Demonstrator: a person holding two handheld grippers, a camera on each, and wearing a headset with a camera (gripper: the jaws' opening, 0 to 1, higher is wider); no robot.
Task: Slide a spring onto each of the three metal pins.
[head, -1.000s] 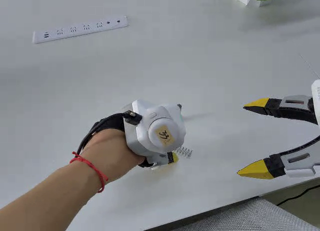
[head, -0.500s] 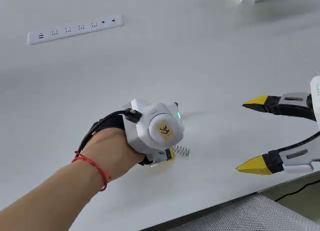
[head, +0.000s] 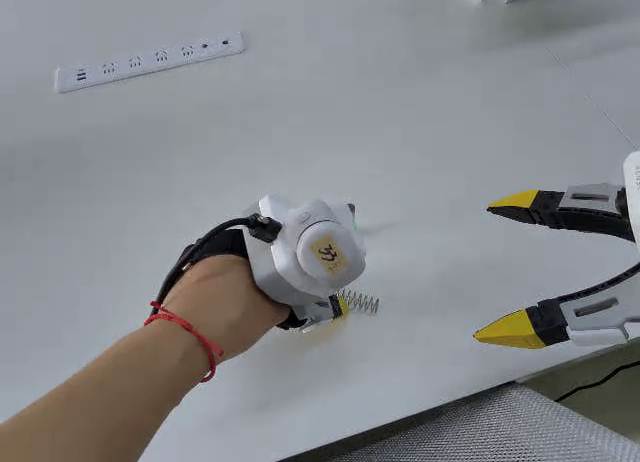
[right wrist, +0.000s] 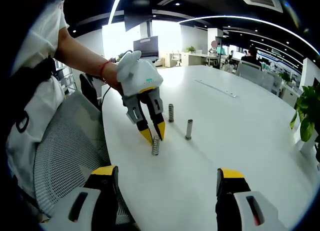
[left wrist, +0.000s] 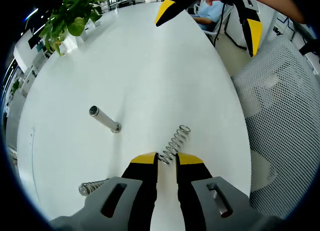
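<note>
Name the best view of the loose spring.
Left gripper view: the spring lies close, coils distinct, one end between the left claw tips. Head view shows it small beside that claw; right gripper view, small, foreshortened.

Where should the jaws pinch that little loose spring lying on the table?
Probably by its near end, squeezing the coils from both sides, coming in low along the table. The spring lies flat and points away from the left gripper, so that hold leaves the far end open to slip over the bare pin.
</note>
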